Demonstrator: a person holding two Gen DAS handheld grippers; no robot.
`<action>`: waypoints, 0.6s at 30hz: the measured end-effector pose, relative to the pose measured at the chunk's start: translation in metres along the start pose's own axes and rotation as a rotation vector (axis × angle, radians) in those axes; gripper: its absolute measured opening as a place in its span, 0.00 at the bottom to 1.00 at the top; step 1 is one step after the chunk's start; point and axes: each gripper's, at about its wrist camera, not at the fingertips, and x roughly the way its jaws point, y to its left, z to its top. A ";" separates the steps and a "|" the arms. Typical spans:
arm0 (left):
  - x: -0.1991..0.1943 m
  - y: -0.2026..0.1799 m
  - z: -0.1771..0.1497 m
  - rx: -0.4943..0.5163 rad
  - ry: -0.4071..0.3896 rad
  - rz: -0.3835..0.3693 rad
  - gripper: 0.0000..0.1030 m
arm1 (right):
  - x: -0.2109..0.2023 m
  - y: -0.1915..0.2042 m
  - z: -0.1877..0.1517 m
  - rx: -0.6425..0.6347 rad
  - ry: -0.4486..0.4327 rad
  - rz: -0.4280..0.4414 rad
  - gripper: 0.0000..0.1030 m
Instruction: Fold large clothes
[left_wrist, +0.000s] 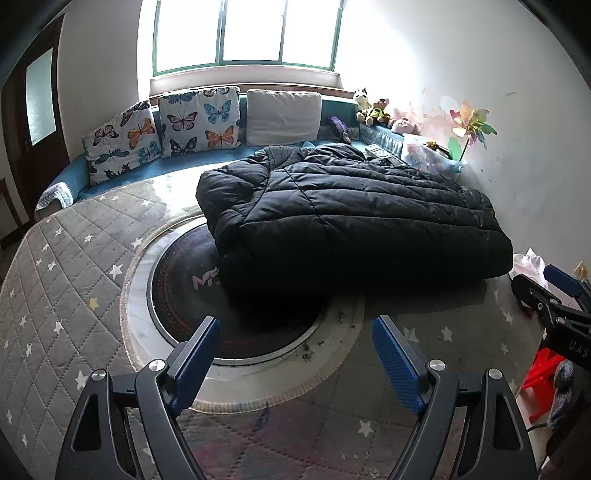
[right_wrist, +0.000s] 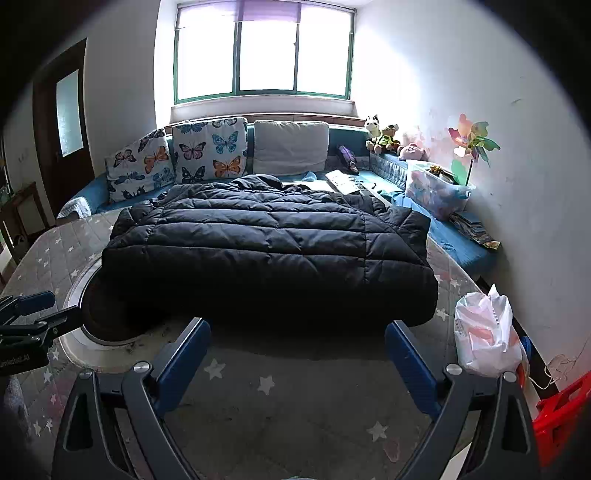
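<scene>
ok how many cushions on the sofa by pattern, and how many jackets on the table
butterfly cushions: 2
plain white cushion: 1
black puffer jacket: 1
total: 4

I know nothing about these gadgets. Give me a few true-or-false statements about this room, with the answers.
1. The black quilted puffer jacket lies on the grey star-patterned table cover. True.
2. The left gripper clamps the jacket. False: its jaws stand open, short of the jacket.
3. Two butterfly-print cushions lean at the back of the blue sofa. True.
4. The white plastic bag sits on top of the jacket. False: it stands beside it, near the wall.
5. The right gripper is shut. False: it is open and empty.
</scene>
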 end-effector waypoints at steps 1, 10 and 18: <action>0.001 0.000 0.000 0.003 0.001 -0.002 0.87 | 0.001 0.000 -0.001 0.001 0.003 0.001 1.00; 0.003 -0.001 0.000 0.010 0.004 0.006 0.87 | 0.002 -0.003 -0.003 0.013 0.010 0.010 1.00; 0.010 -0.001 0.000 0.026 0.009 0.023 0.87 | 0.006 -0.001 -0.005 0.011 0.024 0.023 1.00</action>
